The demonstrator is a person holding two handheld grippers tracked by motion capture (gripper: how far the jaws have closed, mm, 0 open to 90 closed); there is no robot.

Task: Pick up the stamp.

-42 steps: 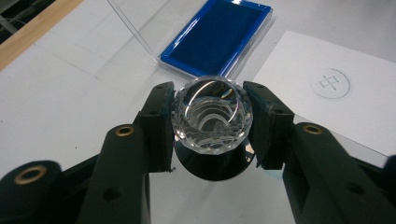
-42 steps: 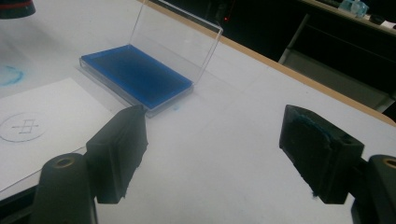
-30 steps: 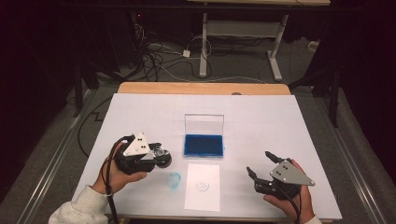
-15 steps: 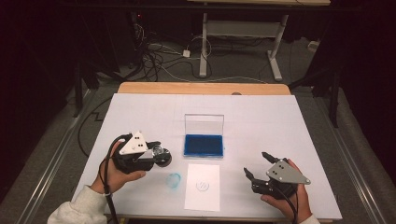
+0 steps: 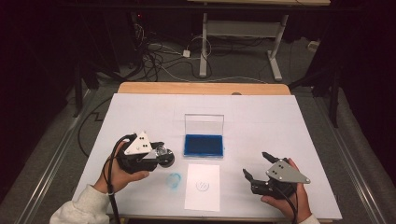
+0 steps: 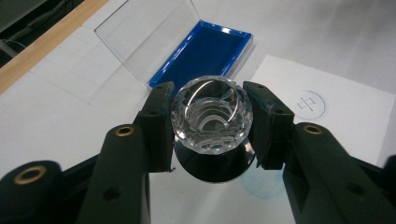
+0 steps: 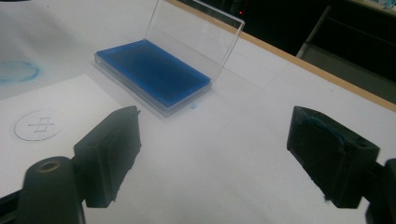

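Note:
My left gripper (image 5: 163, 154) (image 6: 212, 126) is shut on a stamp (image 5: 164, 152) (image 6: 212, 119) with a faceted clear-glass knob and a black base. It holds the stamp just above the table, left of a blue ink pad (image 5: 203, 144) (image 6: 205, 51) (image 7: 154, 72) in a clear case with its lid raised. A white sheet (image 5: 201, 200) (image 6: 345, 121) (image 7: 70, 102) bearing a round blue stamp mark (image 5: 202, 185) (image 6: 309, 103) (image 7: 37, 125) lies in front of the pad. My right gripper (image 5: 256, 164) (image 7: 219, 149) hovers at the right. Its jaws have just been opening, with nothing between them.
A faint blue ring smudge (image 5: 174, 181) (image 6: 261, 184) (image 7: 16, 72) marks the white table cover (image 5: 280, 121) left of the sheet. The table's wooden far edge (image 5: 201, 87) borders a dark floor with cables (image 5: 159, 60) and a desk frame (image 5: 238, 32).
The right gripper's jaws have spread wider apart. The left gripper and the stamp have stayed put.

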